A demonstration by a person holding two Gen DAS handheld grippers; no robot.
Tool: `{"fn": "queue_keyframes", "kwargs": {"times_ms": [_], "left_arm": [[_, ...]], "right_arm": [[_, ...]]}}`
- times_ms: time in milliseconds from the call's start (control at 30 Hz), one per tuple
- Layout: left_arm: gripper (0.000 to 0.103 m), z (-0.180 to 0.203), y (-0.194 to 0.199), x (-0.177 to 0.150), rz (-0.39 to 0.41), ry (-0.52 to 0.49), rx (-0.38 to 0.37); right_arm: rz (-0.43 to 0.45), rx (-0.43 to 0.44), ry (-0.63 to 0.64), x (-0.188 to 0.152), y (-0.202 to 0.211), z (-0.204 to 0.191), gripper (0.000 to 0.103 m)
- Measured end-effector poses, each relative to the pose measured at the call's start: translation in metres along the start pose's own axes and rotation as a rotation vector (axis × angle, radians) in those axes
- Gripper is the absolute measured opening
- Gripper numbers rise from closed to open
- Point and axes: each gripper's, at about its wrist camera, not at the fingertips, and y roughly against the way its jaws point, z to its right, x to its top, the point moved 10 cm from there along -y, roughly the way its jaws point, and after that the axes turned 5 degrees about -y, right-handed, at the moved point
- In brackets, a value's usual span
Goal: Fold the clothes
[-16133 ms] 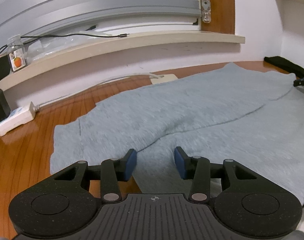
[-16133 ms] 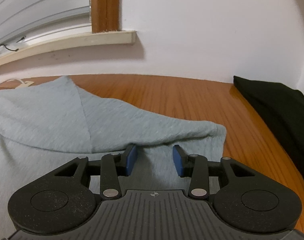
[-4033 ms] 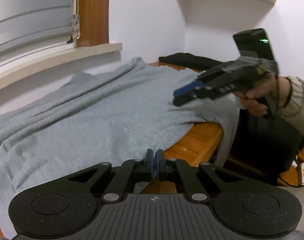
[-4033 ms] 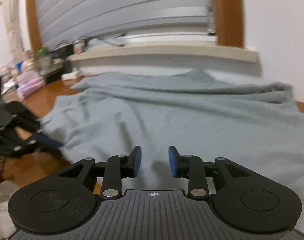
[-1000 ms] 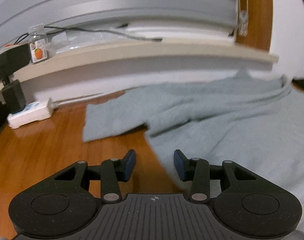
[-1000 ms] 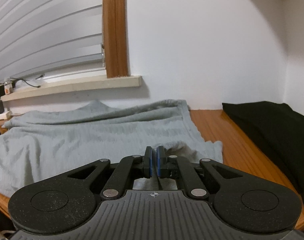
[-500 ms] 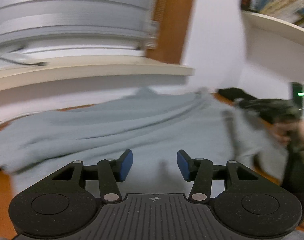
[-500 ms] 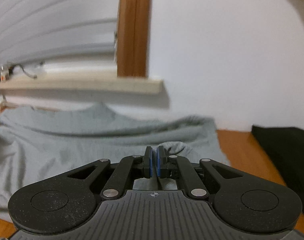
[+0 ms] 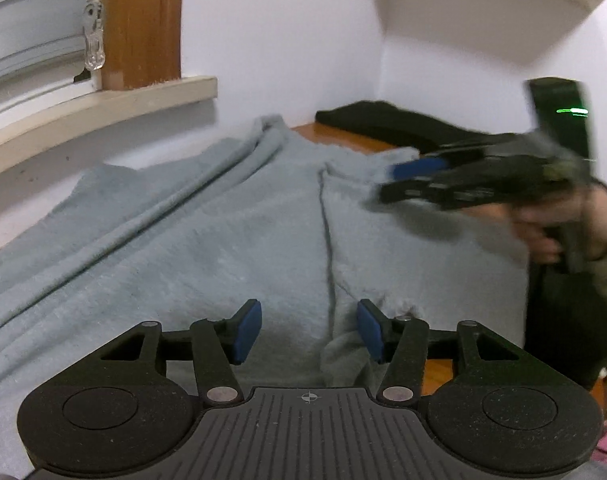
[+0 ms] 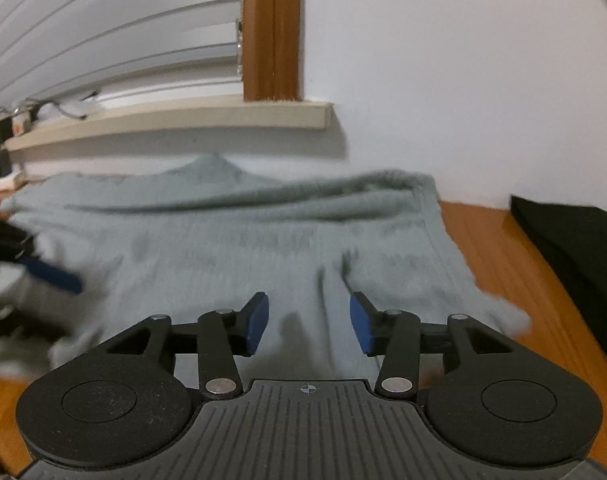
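The left gripper (image 9: 309, 330) has its blue-padded jaws apart, having just been opening, with nothing pinched; they hover over the near hem of the pale grey-blue knitted garment (image 9: 207, 240). The right gripper (image 10: 309, 328) likewise has jaws parted, just opened, with only fabric beneath. The garment (image 10: 231, 240) lies spread across the orange-brown wooden bench (image 10: 499, 240), a fold seam running toward twelve o'clock. At two o'clock lies a folded black cloth (image 10: 575, 248). A cream windowsill (image 10: 175, 120) lies beyond.
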Motion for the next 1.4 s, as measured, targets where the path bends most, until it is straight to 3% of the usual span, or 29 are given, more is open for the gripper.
{"fn": "queue_keyframes", "kwargs": {"times_ms": [133,267,333,400,433,467,500,667,833,1000,1133,1400], "left_arm": [[0.057,-0.01,0.005,-0.005,0.006,0.007,0.033],[0.057,-0.034,0.027,-0.011,0.038,0.055,0.057],[0.058,-0.053,0.043,-0.017,0.058,0.105,0.08],[0.06,-0.07,0.058,-0.026,0.072,0.147,0.107],[0.061,-0.078,0.065,-0.032,0.077,0.164,0.121],[0.061,-0.086,0.072,-0.037,0.082,0.182,0.135],[0.062,-0.094,0.079,-0.042,0.087,0.199,0.149],[0.063,-0.109,0.102,-0.063,0.114,0.245,0.18],[0.066,-0.11,0.107,-0.07,0.107,0.234,0.196],[0.067,-0.112,0.103,-0.076,0.108,0.248,0.184],[0.067,-0.104,0.102,-0.078,0.11,0.199,0.198],[0.074,-0.102,0.1,-0.08,0.102,0.202,0.18]], "right_arm": [[-0.064,-0.003,-0.027,-0.04,0.036,0.015,0.06],[-0.063,-0.032,-0.061,-0.064,0.062,0.029,0.072],[-0.054,-0.043,-0.081,-0.073,0.073,0.035,0.072],[-0.039,-0.03,-0.092,-0.076,0.079,0.033,0.059],[-0.029,-0.03,-0.09,-0.076,0.081,0.031,0.041],[-0.021,-0.03,-0.093,-0.076,0.081,0.031,0.015],[-0.016,-0.027,-0.1,-0.076,0.082,0.03,0.006],[0.049,-0.053,-0.132,-0.063,0.097,0.035,0.004],[0.164,-0.097,-0.123,-0.015,0.141,0.046,0.004],[0.271,-0.096,-0.029,0.046,0.17,0.036,0.004],[0.279,-0.056,0.068,0.078,0.149,0.005,0.004],[0.202,0.102,0.162,0.106,0.033,-0.079,0.005]]}}
